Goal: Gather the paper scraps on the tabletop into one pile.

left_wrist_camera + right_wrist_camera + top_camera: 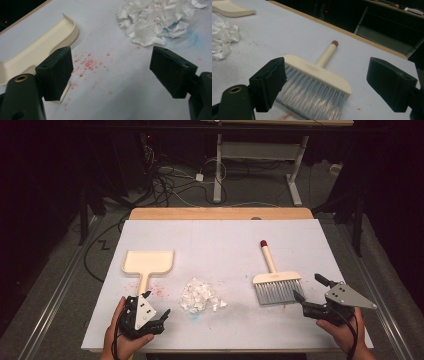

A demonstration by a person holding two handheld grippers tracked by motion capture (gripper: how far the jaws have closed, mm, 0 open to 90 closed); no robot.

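Ahead of my right gripper (334, 85), jaws open and empty, the brush (317, 82) points its handle away; left gripper (110, 72) likewise open.

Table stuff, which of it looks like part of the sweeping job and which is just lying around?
Likely part of the job:
brush
dustpan
pile of torn paper
left gripper, open
right gripper, open

Just lying about:
cables on the floor
white desk frame behind the table
red and blue stains on the table cover
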